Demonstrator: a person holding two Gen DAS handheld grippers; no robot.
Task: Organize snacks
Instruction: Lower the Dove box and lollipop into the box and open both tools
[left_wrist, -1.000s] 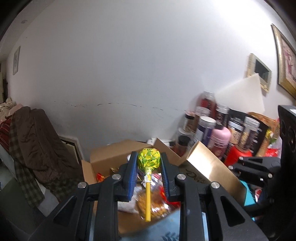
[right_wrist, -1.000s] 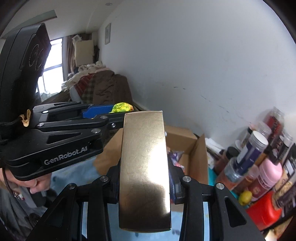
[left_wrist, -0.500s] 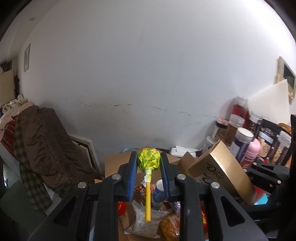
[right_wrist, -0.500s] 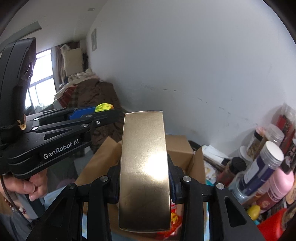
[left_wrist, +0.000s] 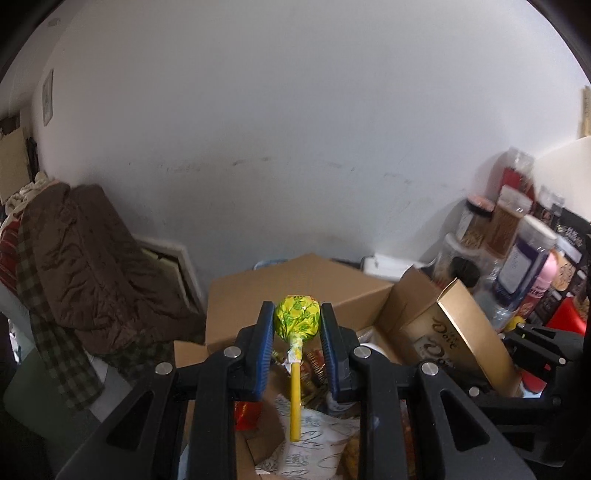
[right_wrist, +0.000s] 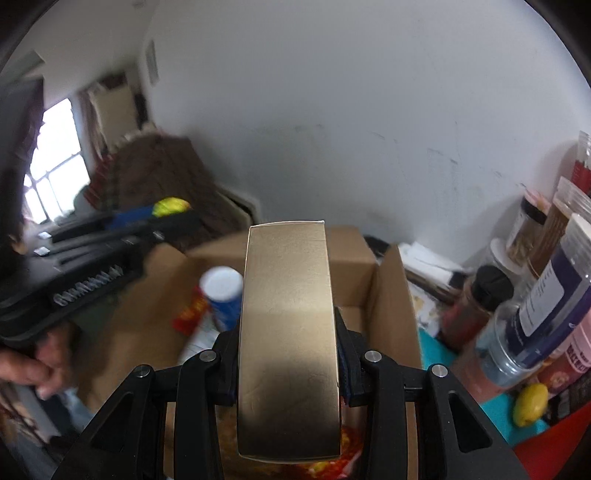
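Box (left_wrist: 295, 284) sits centre frame against the wall, snacks inside. Jars (left_wrist: 517, 236) crowd its right; coat pile (left_wrist: 85, 258) on its left. Carton (left_wrist: 458, 332) above box's right flap.

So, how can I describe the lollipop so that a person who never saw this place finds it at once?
Look at the open brown cardboard box of snacks by the white wall. Above it, the left gripper is shut on a round lollipop in a yellow-green wrapper with a yellow stick hanging down. The only other held thing, the long gold carton, is flat-sided and metallic.
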